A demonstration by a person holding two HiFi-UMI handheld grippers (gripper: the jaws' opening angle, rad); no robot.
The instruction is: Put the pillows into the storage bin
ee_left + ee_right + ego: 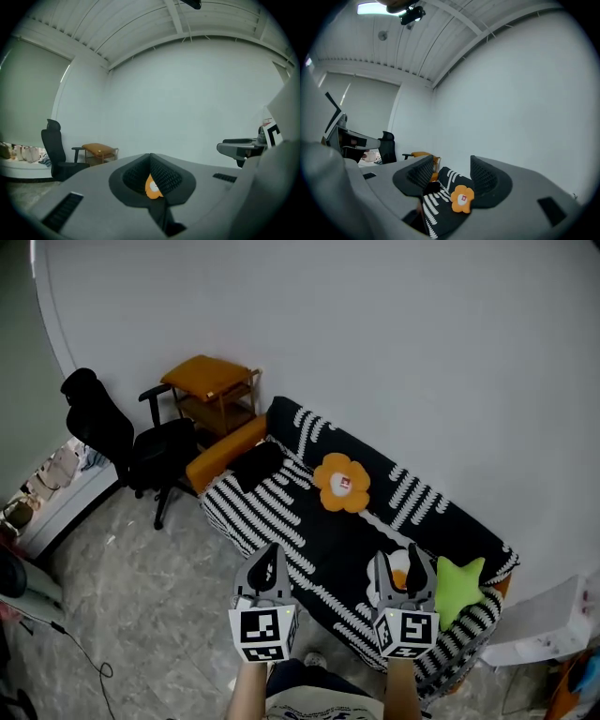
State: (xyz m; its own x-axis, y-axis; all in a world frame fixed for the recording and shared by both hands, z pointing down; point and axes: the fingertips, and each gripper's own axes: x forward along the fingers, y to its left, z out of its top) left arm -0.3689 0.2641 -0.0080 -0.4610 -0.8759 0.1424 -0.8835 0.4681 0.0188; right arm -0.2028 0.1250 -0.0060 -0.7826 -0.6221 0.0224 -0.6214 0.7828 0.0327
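An orange flower pillow (342, 482) lies in the middle of a sofa with a black-and-white striped cover (309, 521). At the sofa's right end sits a green star pillow (459, 585), and beside it a white-and-orange pillow (397, 570) is partly hidden behind my right gripper (400, 563). A black cushion (255, 463) lies at the sofa's left end. My left gripper (269, 554) hangs in front of the sofa, shut and empty (150, 157). In its own view my right gripper (451, 161) is open and holds nothing, with the flower pillow (462, 198) far beyond it.
A black office chair (131, 442) and an orange-topped side table (211, 390) stand left of the sofa. A white box-like thing (548, 620) sits at the sofa's right end. A cable (84, 652) runs over the stone floor at the left, near low cluttered shelving (47, 484).
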